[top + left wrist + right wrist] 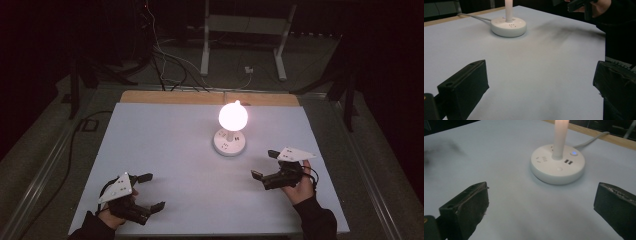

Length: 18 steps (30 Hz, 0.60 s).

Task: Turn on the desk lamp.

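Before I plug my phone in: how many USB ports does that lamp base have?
2, side by side on top of the round white lamp base, just below its blue light in the right gripper view. The lamp stem may hide more.

Open claw point(541, 85) (empty) faces lamp base point(508, 26).

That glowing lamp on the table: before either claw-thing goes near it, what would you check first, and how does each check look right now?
1. Lamp lit: ok, bulb glowing.
2. Round base flat on the table: ok.
3. Right gripper open: ok, jaws wide, nothing between them.
4. Left gripper open: ok, jaws wide apart and empty.
5. Cord out of the way: ok, it trails off behind the base.
6. Blue light on the base: ok, lit; its meaning, cannot tell.
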Motion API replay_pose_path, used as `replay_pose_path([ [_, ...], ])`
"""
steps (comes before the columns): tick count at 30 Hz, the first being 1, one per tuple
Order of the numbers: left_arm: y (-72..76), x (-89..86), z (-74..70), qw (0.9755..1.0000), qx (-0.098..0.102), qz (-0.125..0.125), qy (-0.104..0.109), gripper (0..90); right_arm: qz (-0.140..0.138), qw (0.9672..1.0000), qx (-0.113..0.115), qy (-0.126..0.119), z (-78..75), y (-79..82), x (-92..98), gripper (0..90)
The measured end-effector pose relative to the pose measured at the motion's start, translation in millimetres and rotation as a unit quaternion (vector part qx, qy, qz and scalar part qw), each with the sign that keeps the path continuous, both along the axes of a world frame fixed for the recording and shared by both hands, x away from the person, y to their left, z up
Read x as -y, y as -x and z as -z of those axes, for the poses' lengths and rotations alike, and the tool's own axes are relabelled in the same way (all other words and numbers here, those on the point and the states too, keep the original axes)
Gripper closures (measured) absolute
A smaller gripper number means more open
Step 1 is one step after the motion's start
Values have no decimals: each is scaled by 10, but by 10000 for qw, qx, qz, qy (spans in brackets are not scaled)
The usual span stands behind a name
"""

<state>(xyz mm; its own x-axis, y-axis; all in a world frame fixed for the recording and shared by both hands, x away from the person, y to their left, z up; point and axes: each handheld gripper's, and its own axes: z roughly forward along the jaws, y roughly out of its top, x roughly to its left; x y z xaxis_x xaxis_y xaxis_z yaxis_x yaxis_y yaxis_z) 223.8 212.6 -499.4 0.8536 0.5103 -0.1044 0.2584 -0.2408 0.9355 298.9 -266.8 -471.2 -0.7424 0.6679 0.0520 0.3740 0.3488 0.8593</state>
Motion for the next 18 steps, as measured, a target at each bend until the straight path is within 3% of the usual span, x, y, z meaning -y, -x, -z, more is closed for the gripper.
replay_pose_path([
  [18, 2, 7, 1, 10000, -6, 5, -20, 5, 521, 9982, -294, 107, 136, 345, 470, 0],
])
